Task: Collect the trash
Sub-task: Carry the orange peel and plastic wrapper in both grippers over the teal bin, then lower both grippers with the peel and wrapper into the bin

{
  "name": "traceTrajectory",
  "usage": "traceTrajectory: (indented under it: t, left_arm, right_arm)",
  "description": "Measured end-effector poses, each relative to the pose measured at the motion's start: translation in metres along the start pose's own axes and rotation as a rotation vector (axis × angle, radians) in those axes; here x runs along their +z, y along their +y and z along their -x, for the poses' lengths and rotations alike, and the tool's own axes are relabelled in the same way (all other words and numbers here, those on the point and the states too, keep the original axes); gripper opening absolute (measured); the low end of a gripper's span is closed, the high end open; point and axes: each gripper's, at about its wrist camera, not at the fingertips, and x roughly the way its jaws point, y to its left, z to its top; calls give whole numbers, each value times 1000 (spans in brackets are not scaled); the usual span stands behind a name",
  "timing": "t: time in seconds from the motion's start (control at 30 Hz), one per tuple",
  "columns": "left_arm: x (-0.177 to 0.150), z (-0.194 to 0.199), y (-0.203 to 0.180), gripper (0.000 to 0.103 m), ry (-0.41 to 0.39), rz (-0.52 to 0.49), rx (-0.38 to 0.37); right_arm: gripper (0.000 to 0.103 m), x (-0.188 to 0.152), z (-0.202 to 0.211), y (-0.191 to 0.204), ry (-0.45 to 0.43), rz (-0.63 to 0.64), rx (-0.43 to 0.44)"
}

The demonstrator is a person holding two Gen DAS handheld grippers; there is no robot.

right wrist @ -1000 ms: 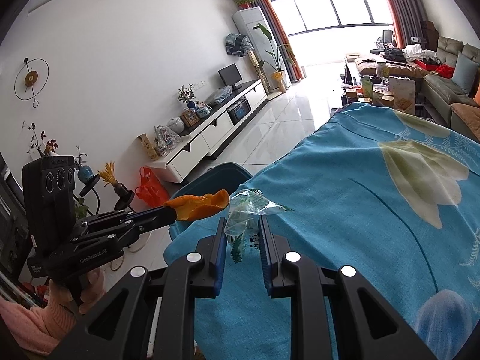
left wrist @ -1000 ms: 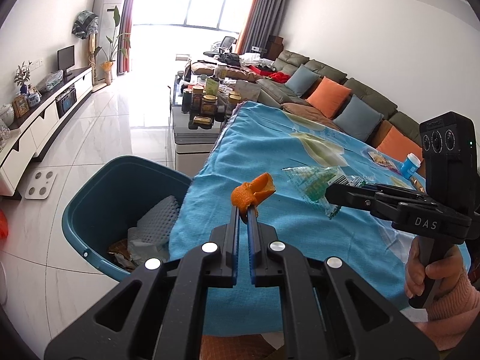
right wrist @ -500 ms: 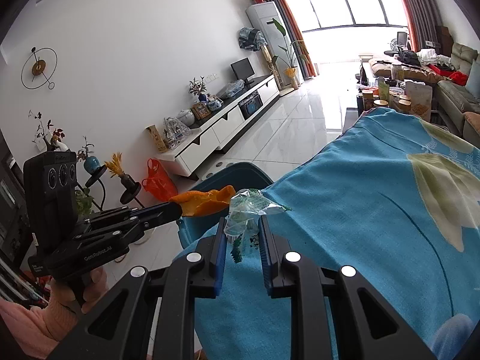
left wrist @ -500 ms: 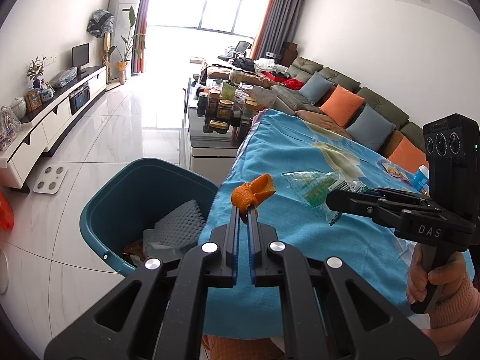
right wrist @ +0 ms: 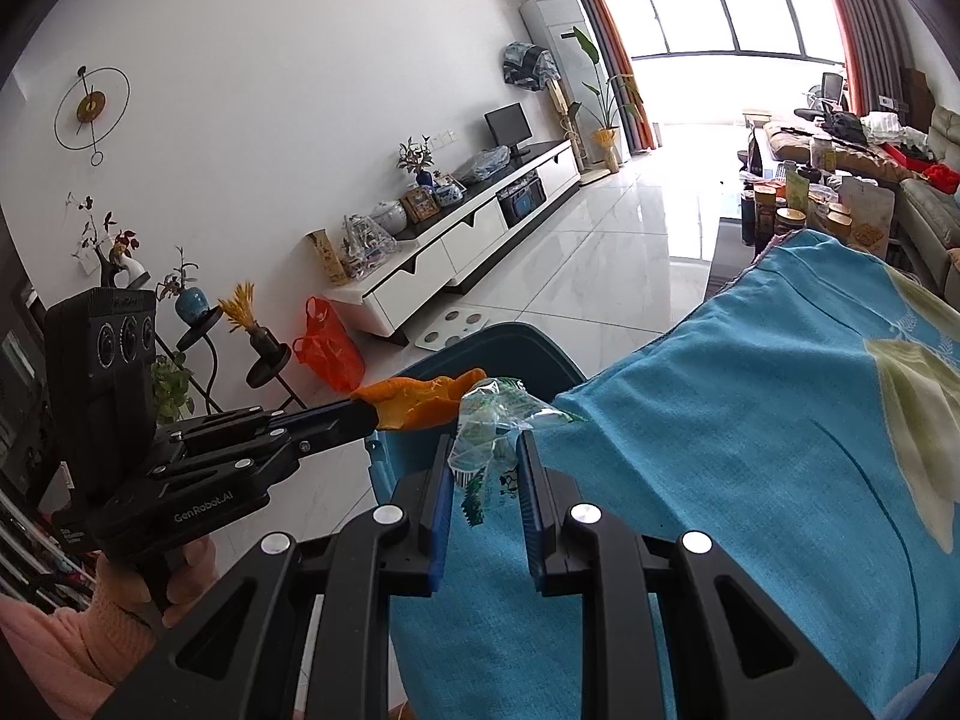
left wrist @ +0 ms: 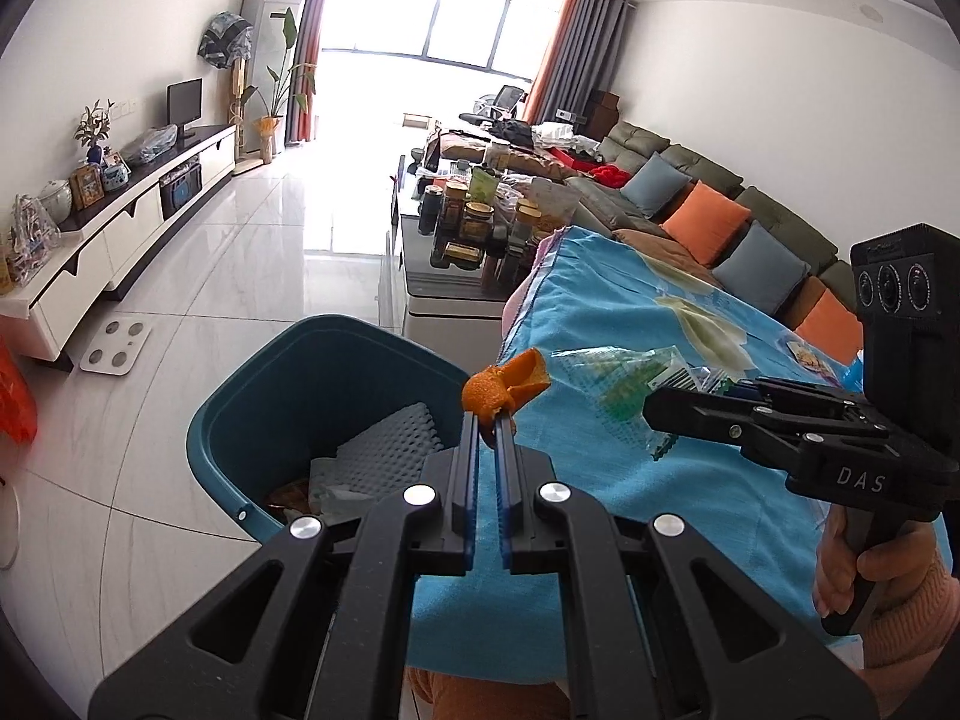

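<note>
My left gripper (left wrist: 489, 420) is shut on a piece of orange peel (left wrist: 504, 387), held over the near right rim of the teal bin (left wrist: 288, 384) beside the table. My right gripper (right wrist: 485, 441) is shut on a crumpled clear plastic wrapper with green print (right wrist: 489, 420), held over the table's left edge next to the bin (right wrist: 480, 348). In the left wrist view the right gripper (left wrist: 654, 405) and its wrapper (left wrist: 624, 372) hang just right of the peel. In the right wrist view the left gripper (right wrist: 372, 414) holds the peel (right wrist: 420, 399) touching the wrapper.
The bin holds white foam padding (left wrist: 384, 444) and paper scraps. A blue cloth (left wrist: 630, 324) covers the table. A low table with several jars (left wrist: 474, 222) stands behind it, a sofa (left wrist: 720, 210) to the right, a TV cabinet (left wrist: 120, 228) and a scale (left wrist: 117, 348) on the left.
Both grippers have moved left with their trash, from above the cloth toward the bin. The bin now lies closer and more central under the peel.
</note>
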Motion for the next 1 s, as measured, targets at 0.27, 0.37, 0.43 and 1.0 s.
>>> traceTrajectory:
  t: [0.27,0.37,0.43,1.0]
  left_arm:
    - [1,-3,8,6,3,17,15]
    - [1,-4,11,6,6,22,23]
    - [0,-6,12,6,9,25,30]
    - [-2,-18,23,6,13,52,74]
  right_arm:
    - [19,5,-10,9,21,30,1]
    - [19,6,-15,12,28,39,3]
    - [19,7,-17,13,31,43,4]
    - [19,13,-38,22,66,75,6]
